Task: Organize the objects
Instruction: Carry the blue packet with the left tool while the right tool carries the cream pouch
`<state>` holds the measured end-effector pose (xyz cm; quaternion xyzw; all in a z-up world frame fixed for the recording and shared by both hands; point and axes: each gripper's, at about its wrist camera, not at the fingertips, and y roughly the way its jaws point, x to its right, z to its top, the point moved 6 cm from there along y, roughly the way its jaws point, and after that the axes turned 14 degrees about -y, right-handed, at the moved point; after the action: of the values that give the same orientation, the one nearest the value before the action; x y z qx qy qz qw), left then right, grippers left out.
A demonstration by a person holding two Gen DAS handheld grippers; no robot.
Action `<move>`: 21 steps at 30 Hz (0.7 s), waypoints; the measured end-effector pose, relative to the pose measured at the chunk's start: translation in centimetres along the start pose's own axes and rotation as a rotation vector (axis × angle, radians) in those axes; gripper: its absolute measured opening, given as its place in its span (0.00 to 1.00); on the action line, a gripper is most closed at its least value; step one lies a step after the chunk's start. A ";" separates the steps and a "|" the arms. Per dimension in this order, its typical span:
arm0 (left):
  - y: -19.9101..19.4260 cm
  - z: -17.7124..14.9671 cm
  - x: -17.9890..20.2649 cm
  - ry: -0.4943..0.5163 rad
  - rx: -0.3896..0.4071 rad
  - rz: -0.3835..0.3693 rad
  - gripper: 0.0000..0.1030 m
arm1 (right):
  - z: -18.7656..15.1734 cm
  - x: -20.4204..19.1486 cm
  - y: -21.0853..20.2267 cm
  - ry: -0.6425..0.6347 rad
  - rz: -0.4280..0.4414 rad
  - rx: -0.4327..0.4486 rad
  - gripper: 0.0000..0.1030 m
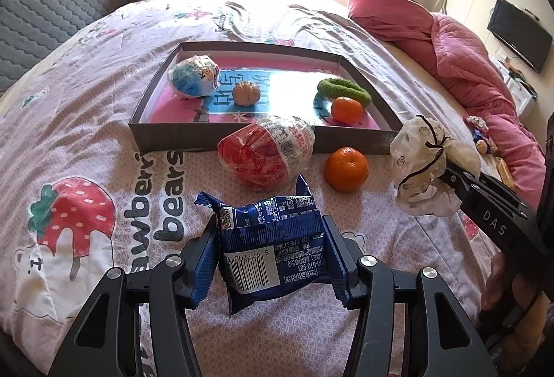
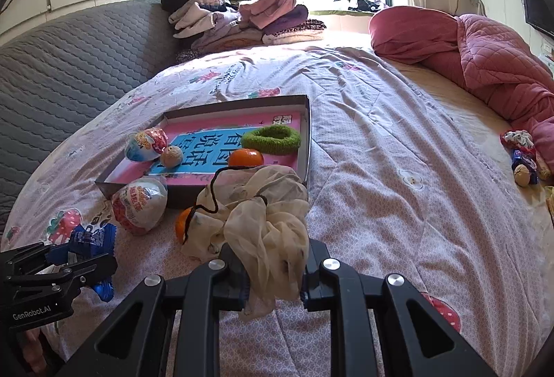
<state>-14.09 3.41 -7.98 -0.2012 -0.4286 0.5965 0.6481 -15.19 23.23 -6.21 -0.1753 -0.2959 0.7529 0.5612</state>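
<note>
**Half the pile is boxed, two more things are in the air**

The shallow box (image 1: 166, 134) lies on the bed (image 1: 104, 120), and four things already sit inside it: a blue-and-white wrapped egg (image 1: 194, 75) at the far left, a small tan ball (image 1: 246, 93) beside it, a green hair tie (image 1: 342, 91) at the right, and an orange (image 1: 346, 109) just in front of the hair tie.

Two more things are in hand. The left gripper (image 1: 273, 259) has its jaws pinching a blue snack packet (image 1: 263, 252) from both sides, and the packet hangs clear of the bed, near the camera and short of the box. The right gripper (image 2: 273, 276) has its jaws closed almost together on a cream gauze pouch (image 2: 263, 224) with a dark drawstring; the pouch bunches up above the jaws and is held off the bedspread, just near the box's front right corner.

Still loose on the bed are a red-and-white wrapped egg (image 1: 266, 151), touching or nearly touching the box's near wall, and a second orange (image 1: 346, 169) just right of it. A few small wrapped things (image 2: 523, 155) lie well apart at the far right by the pink quilt (image 2: 484, 58); whether they belong to the job cannot be told.

By my judgement the task is about halfway: both held things want carrying over the near wall and letting go in the box's open middle, then the egg and orange follow.
</note>
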 end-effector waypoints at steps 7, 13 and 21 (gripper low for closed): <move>-1.0 0.7 0.8 0.011 0.028 -0.017 0.55 | 1.1 -1.4 -1.3 -0.029 0.016 0.043 0.21; -1.2 1.1 0.8 0.015 0.042 -0.015 0.55 | 1.7 -2.0 -2.0 -0.049 0.018 0.068 0.21; -1.6 1.5 0.5 0.013 0.061 -0.016 0.55 | 1.6 -2.7 -1.8 -0.069 0.026 0.055 0.21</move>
<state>-14.38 3.15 -5.73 -0.1819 -0.4076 0.6027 0.6614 -13.95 20.58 -4.00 -0.1374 -0.2920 0.7735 0.5454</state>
